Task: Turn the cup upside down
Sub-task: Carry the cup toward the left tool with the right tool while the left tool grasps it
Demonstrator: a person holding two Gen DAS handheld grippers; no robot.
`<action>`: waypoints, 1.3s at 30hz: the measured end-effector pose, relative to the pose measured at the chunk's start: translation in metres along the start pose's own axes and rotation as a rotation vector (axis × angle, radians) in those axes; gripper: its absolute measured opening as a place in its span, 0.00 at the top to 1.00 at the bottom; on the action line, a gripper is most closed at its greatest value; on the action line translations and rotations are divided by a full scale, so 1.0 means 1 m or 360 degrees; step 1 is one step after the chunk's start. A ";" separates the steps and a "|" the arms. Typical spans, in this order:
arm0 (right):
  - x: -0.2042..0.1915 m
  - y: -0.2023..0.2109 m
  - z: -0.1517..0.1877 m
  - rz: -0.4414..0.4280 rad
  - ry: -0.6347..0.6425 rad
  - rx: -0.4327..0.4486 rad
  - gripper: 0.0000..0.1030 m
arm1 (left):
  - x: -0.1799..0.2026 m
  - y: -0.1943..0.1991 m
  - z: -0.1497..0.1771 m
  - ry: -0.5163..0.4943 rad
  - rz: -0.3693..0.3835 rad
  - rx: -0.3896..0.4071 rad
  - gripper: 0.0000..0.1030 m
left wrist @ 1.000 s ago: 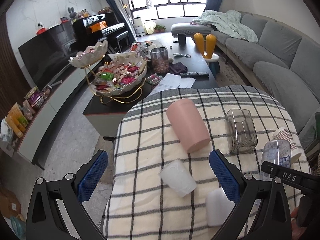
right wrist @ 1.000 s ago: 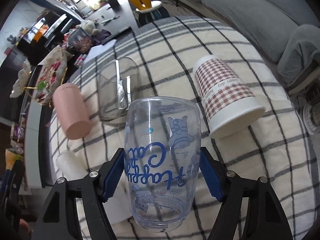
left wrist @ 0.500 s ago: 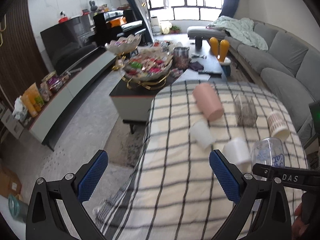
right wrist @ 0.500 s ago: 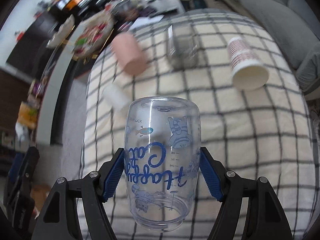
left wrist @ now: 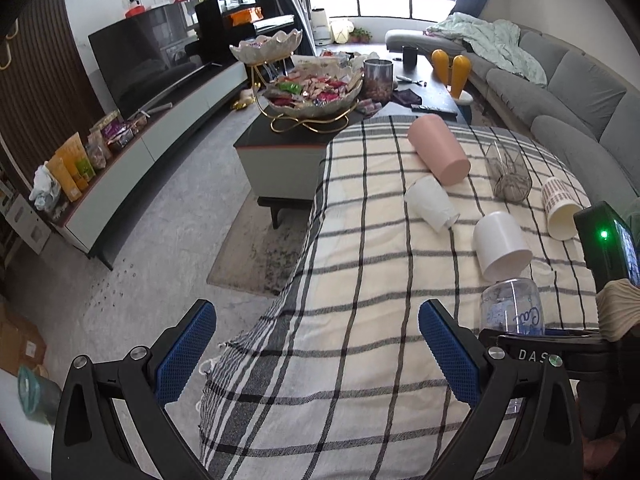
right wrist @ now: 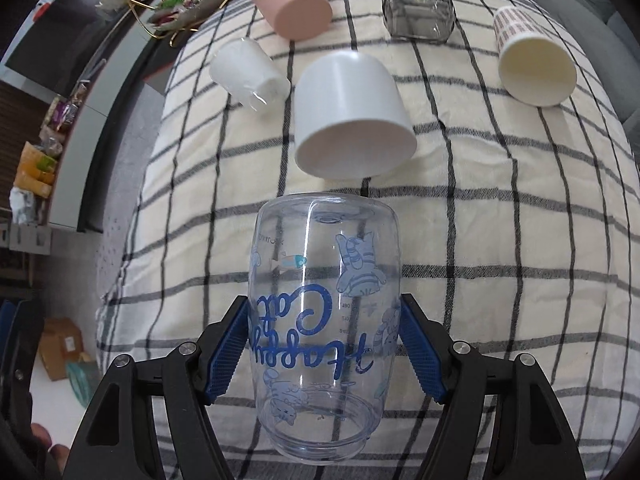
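My right gripper (right wrist: 324, 344) is shut on a clear plastic cup (right wrist: 324, 280) with blue "Happy Cat" lettering. The cup points base-forward, its open mouth toward the camera, held above the checked cloth (right wrist: 500, 220). The same cup (left wrist: 512, 308) shows at the right edge of the left wrist view, clamped in the right gripper. My left gripper (left wrist: 316, 356) is open and empty, over the near left part of the cloth (left wrist: 360, 280).
Several cups lie on their sides on the cloth: a white cup (right wrist: 352, 116), a small translucent cup (right wrist: 248, 72), a pink cup (right wrist: 292, 0), a smoky glass (right wrist: 416, 8), a checked paper cup (right wrist: 532, 64). A coffee table with a snack bowl (left wrist: 316, 96) stands beyond; a grey sofa (left wrist: 580, 92) stands right.
Both grippers have pulled back toward the near edge of the cloth, so the lying cups look farther away. The right gripper keeps hold of the clear cup.
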State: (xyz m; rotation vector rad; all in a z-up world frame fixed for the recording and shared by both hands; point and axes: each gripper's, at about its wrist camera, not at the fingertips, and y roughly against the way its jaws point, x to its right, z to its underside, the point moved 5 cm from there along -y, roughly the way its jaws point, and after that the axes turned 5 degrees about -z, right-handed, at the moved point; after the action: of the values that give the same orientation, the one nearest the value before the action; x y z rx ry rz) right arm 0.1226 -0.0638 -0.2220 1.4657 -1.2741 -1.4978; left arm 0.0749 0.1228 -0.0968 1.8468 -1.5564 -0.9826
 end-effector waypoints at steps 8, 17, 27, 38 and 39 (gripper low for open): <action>0.001 -0.003 0.000 0.0008 0.0013 -0.0001 0.29 | 0.002 -0.003 0.005 -0.0008 0.0004 -0.0020 0.00; 0.001 0.017 0.000 -0.0059 0.0014 0.0054 0.26 | 0.006 0.010 -0.001 -0.0015 -0.0004 0.0011 0.00; 0.045 0.088 0.008 0.0005 -0.0064 0.0344 0.24 | 0.053 0.019 -0.005 -0.0130 0.0122 -0.0088 0.00; 0.113 0.137 0.016 0.0320 -0.0250 0.0494 0.16 | 0.148 -0.010 0.004 -0.0432 0.0335 -0.0586 0.03; 0.116 0.137 0.013 0.0327 -0.0256 0.0482 0.15 | 0.154 -0.015 0.006 -0.0443 0.0343 -0.0653 0.03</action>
State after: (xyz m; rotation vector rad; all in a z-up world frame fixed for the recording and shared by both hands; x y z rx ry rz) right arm 0.0722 -0.2104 -0.1310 1.3672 -1.7559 -1.3510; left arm 0.0907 -0.0242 -0.1415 1.2774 -1.5272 -1.3784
